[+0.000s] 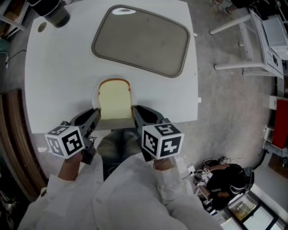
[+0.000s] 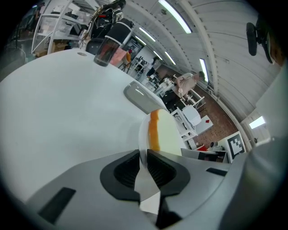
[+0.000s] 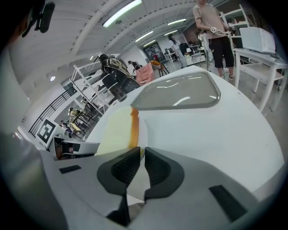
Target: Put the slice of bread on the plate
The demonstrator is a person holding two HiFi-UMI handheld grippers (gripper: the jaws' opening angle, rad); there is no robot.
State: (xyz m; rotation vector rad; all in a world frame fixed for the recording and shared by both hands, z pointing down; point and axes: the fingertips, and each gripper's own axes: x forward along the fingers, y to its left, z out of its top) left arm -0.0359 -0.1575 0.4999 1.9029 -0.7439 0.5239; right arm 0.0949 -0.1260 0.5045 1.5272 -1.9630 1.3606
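Fingers of left gripper (image 1: 96, 113) and right gripper (image 1: 136, 111) clamped on thin white plate (image 2: 143, 134) rim, domed pale bread slice (image 1: 114, 101) atop

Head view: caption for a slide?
Left gripper and right gripper clamp the round white plate bearing a pale bread slice.

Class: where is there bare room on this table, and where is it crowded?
Bare tabletop: left of the tray, between dark cup and plate; also right of the plate. Crowded: the near edge, where left claw and right claw grip the plate holding bread.
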